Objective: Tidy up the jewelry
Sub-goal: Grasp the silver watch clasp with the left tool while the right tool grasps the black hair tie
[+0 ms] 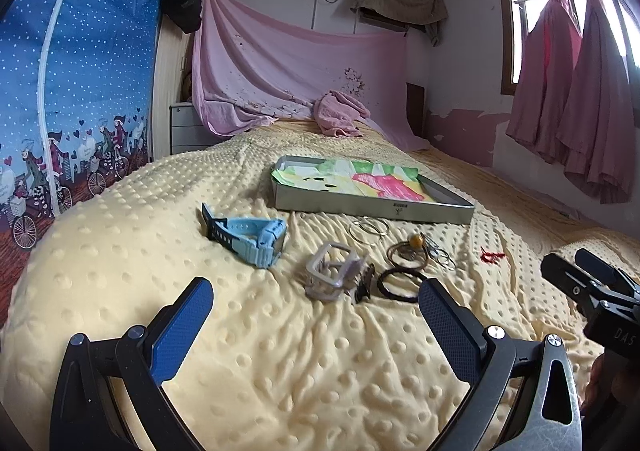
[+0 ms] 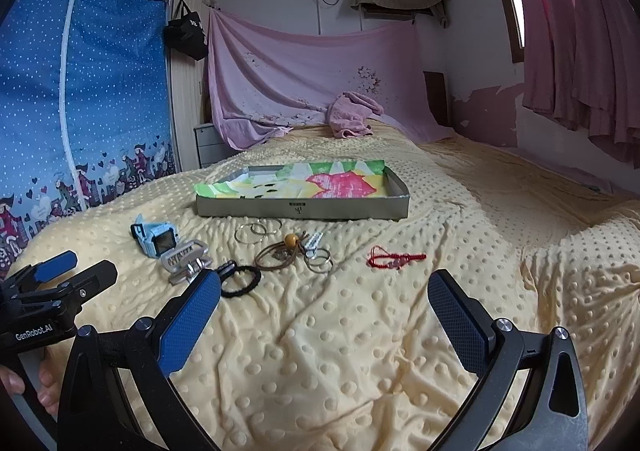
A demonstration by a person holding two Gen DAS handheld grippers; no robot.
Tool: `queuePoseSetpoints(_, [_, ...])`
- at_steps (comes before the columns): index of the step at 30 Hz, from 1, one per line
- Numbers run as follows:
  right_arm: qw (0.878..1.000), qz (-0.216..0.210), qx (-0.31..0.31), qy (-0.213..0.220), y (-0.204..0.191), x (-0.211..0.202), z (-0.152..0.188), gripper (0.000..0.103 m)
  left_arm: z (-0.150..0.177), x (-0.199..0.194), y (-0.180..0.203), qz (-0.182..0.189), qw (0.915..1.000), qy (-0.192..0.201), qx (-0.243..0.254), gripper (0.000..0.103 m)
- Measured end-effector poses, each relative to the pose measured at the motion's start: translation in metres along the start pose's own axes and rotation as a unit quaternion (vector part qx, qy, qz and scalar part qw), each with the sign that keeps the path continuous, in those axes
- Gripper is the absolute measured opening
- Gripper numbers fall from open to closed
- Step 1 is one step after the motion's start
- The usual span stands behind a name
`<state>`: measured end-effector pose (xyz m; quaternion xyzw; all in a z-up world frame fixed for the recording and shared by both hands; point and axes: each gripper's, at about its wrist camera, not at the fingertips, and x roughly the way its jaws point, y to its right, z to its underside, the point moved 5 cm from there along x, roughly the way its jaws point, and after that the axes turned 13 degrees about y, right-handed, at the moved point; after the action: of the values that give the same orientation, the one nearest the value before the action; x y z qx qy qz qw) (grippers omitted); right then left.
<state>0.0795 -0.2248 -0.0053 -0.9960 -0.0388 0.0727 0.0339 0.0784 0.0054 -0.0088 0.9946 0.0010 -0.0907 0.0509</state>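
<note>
On the yellow dotted blanket [image 1: 280, 351] lie a light blue watch [image 1: 256, 237], a clear watch case [image 1: 332, 271], a black hair tie [image 1: 400, 283], silver hoops [image 1: 368, 229], a brown hair tie with an amber bead [image 1: 416, 241] and a red string bracelet [image 2: 394, 257]. Behind them stands a shallow grey box [image 1: 384, 207] lined with bright paper. My left gripper [image 1: 316, 301] is open and empty just short of the watch case. My right gripper [image 2: 324, 291] is open and empty, short of the red bracelet. The watch [image 2: 158, 241] and box [image 2: 304, 207] also show in the right wrist view.
A pink towel [image 1: 340, 113] lies at the head of the bed under a draped pink sheet [image 1: 288, 63]. A blue zip wardrobe [image 1: 72, 91] stands to the left. Pink curtains [image 1: 576, 91] hang on the right.
</note>
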Motion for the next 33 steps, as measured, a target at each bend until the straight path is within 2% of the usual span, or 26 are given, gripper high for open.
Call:
queuePoseSetpoints(7, [1.000, -0.016, -0.003, 0.002, -0.002, 0.027, -0.016, 0.102, -0.015, 0.023, -0.013, -0.015, 0.9997, 0.007, -0.020, 0.103])
queuePoseSetpoints(15, [0.998, -0.058, -0.005, 0.010, -0.014, 0.062, -0.021, 0.102, -0.023, 0.051, -0.025, -0.028, 0.9987, 0.027, -0.035, 0.103])
queuePoseSetpoints(20, [0.996, -0.086, -0.001, -0.022, -0.019, 0.092, -0.012, 0.101, -0.015, 0.063, -0.026, -0.020, 0.9991, 0.015, -0.035, 0.103])
queuePoseSetpoints(22, [0.993, -0.103, 0.009, -0.049, -0.021, 0.105, -0.004, 0.095, -0.012, 0.063, -0.021, -0.005, 0.9994, 0.013, -0.031, 0.100])
queuePoseSetpoints(24, [0.991, -0.115, 0.019, -0.072, -0.022, 0.113, 0.005, 0.066, -0.009, 0.065, -0.015, 0.013, 0.9996, 0.006, -0.025, 0.092])
queuePoseSetpoints(28, [0.982, -0.144, 0.040, -0.113, -0.024, 0.124, 0.024, 0.051, 0.001, 0.075, -0.008, 0.045, 0.9984, -0.025, -0.025, 0.072])
queuePoseSetpoints(30, [0.979, -0.155, 0.041, -0.127, -0.026, 0.126, 0.030, 0.040, 0.005, 0.079, -0.007, 0.056, 0.9972, -0.037, -0.032, 0.068])
queuePoseSetpoints(33, [0.972, -0.176, 0.040, -0.151, -0.032, 0.130, 0.041, 0.040, 0.010, 0.086, -0.005, 0.076, 0.9947, -0.052, -0.046, 0.068])
